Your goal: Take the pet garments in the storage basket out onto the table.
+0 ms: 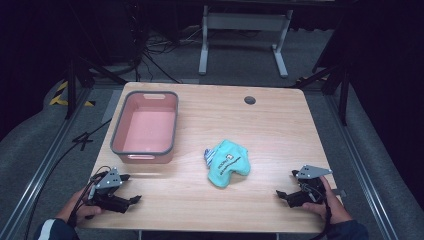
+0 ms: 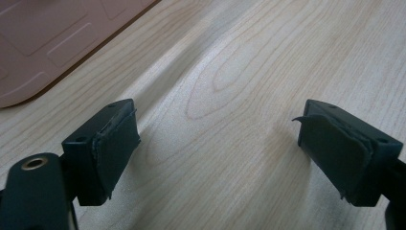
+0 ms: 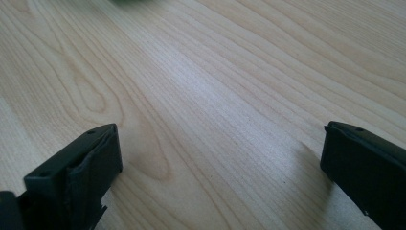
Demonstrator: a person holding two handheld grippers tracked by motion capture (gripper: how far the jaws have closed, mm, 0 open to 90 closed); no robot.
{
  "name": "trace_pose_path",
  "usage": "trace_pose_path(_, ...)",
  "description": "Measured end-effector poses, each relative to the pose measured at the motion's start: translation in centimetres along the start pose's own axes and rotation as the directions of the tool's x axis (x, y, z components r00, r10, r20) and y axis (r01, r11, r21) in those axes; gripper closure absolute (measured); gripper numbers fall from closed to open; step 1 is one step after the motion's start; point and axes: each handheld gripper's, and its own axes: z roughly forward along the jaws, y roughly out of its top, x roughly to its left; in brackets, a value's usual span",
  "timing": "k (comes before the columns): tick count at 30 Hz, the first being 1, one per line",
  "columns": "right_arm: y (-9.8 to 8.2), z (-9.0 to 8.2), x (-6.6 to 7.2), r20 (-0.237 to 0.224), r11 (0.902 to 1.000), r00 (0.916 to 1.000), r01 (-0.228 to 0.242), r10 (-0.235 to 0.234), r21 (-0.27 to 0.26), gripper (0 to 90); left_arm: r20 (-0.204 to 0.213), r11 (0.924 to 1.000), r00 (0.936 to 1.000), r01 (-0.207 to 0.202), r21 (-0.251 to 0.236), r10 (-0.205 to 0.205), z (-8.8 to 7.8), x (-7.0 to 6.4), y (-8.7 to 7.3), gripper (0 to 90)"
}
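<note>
A crumpled turquoise cloth [image 1: 228, 163] with a printed label lies near the middle of the wooden table [image 1: 280, 130]. A pink tub [image 1: 145, 128] with a grey rim stands at the left, and nothing shows inside it. My left gripper [image 1: 131, 189] rests at the near left corner, open, its jaws [image 2: 218, 143] wide apart over bare wood, with the tub's side [image 2: 48, 38] just beyond. At the near right my right gripper [image 1: 286, 185] lies open too, and bare wood shows between its jaws [image 3: 220, 158]. Both are well apart from the cloth.
A dark round hole [image 1: 249, 100] sits in the table's far side. Beyond the table are a white desk frame [image 1: 244, 30], cables on the grey floor and dark stands. Metal rails run along both sides of the table.
</note>
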Motion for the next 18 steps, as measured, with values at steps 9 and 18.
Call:
trace_pose_path(9, 0.00, 0.00, 0.00, 0.000, 1.0000, 1.0000, 0.000, 0.000, 0.001, 0.6, 0.002, 1.0000, 1.0000, 0.006, 0.000, -0.006, 0.06, -0.05, 0.03, 13.2)
trace_pose_path(18, 0.00, -0.01, -0.01, 0.000, 1.0000, 1.0000, 0.001, -0.001, 0.001, 0.6, -0.001, 1.0000, 1.0000, 0.010, 0.001, -0.010, 0.13, -0.11, 0.09, 12.3)
